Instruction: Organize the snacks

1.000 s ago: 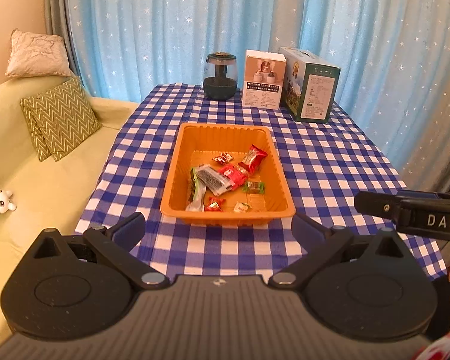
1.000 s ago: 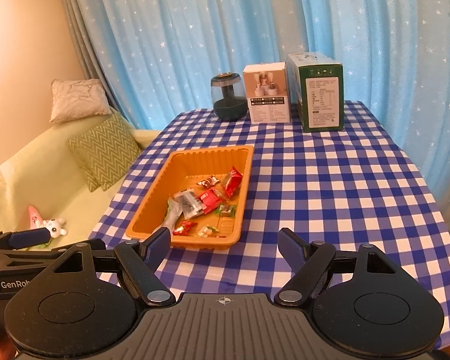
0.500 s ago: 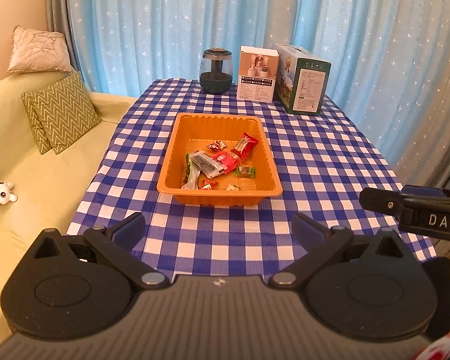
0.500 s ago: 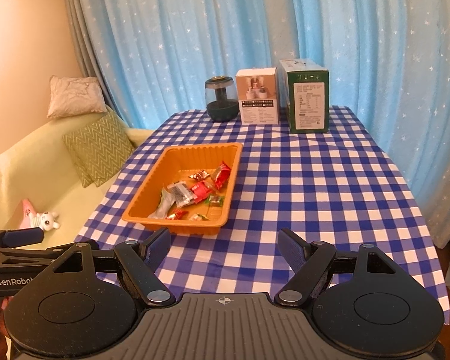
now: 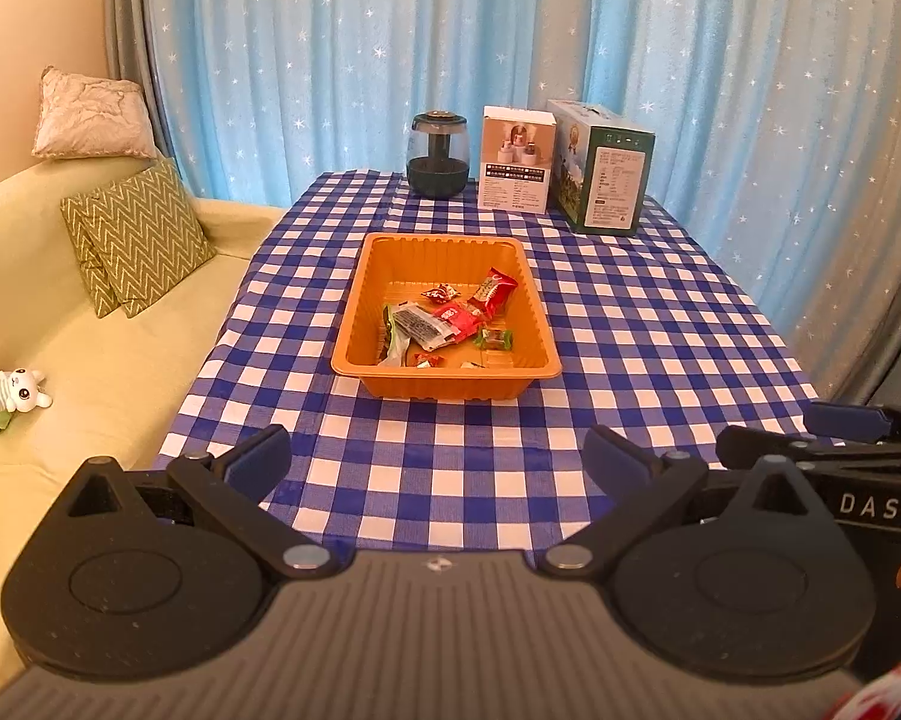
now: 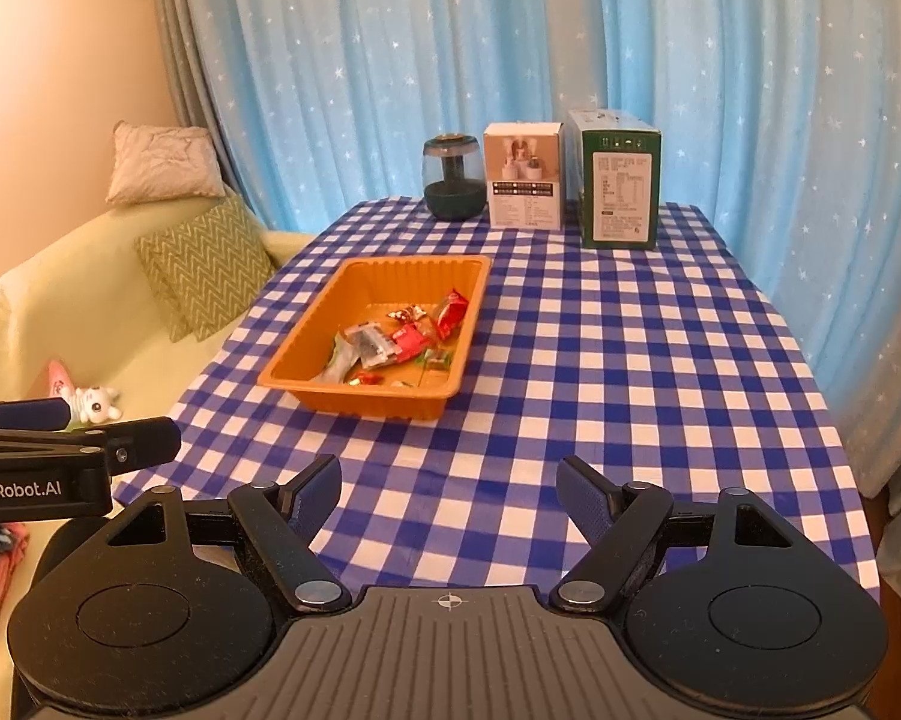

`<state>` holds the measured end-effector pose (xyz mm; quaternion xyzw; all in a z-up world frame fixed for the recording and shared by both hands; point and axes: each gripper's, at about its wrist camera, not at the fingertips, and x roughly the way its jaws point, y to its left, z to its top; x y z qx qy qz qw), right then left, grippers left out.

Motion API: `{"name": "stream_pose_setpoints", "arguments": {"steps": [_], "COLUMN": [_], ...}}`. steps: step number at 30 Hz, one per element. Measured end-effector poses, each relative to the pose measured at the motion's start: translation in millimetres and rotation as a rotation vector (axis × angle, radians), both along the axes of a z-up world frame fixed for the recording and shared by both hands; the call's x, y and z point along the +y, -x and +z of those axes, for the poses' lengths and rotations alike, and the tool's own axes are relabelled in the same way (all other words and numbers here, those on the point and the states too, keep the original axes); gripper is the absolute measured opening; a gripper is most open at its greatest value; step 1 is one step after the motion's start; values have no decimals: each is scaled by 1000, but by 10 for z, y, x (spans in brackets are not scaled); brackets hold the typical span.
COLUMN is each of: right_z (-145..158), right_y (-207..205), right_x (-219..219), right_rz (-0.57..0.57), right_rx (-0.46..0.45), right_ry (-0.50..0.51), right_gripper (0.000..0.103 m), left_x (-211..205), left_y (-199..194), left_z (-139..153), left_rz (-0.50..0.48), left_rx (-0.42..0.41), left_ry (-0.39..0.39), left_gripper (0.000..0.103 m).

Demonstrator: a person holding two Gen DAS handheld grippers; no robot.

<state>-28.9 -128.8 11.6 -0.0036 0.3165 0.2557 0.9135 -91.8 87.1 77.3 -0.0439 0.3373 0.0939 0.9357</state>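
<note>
Partly behind the orange tray's (image 5: 447, 381) near wall, snacks (image 5: 450, 321); each hand-held gripper gapes empty.

One orange tray (image 5: 354, 324), perhaps seven snacks (image 5: 450, 324), two boxes (image 5: 516, 162), two cushions (image 5: 144, 234).

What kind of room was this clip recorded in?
Most likely a home living room. A sofa with cushions and a soft toy sits beside a table under a checked tablecloth, with star-print curtains behind. A tray of snacks rests on the table.
</note>
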Motion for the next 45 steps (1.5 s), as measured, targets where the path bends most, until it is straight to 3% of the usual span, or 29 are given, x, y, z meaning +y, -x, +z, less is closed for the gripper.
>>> {"name": "stream_pose_setpoints", "arguments": {"steps": [12,45], "right_z": [90,44], "right_y": [242,281], "right_x": [-77,-57], "right_rz": [0,1], "right_rx": [-21,-9], "right_ry": [-4,-15], "right_gripper": [79,79], "left_x": [-119,-159], "left_y": [196,184], "left_z": [46,-11], "left_rz": [-12,-16], "left_rx": [-19,-6], "left_ry": [8,3], "left_gripper": [103,103]}}
